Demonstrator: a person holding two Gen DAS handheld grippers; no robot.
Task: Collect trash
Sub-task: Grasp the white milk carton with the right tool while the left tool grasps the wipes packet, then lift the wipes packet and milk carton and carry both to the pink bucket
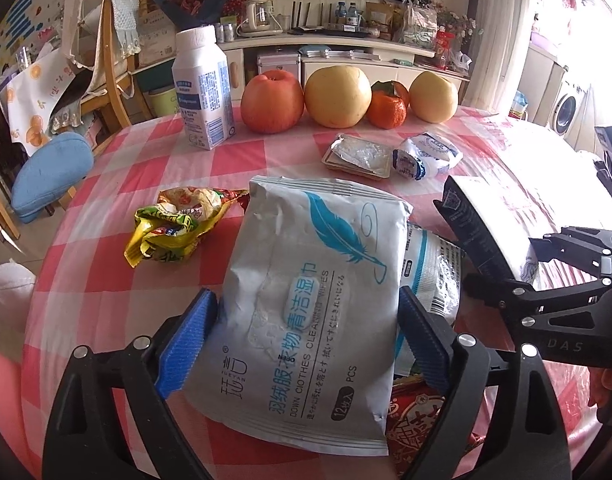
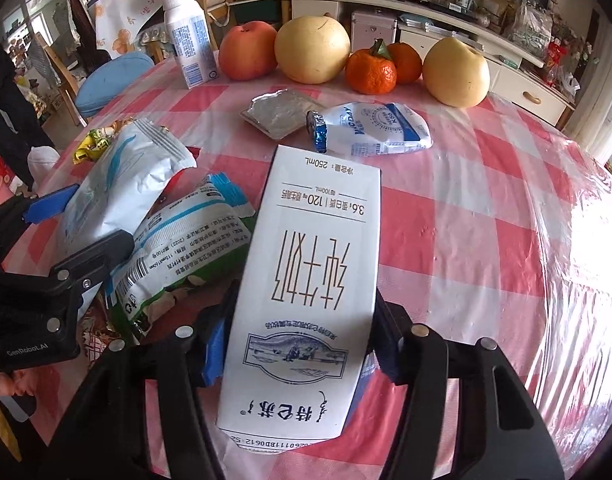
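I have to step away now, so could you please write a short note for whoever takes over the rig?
Left tool: the wipes pack sits between its pads.
Right tool: the milk carton sits between its pads.
On the table: yellow wrapper, foil tray, crushed milk pouch, a green-and-white packet between the tools.
Left to do: bin both, then collect the rest. Fruit and the upright bottle look like keepers.

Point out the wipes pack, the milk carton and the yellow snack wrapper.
wipes pack (image 1: 317,280), left wrist view, middle of its front.
milk carton (image 2: 306,280), right wrist view, printed face.
yellow snack wrapper (image 1: 174,228), left wrist view, crumpled middle.
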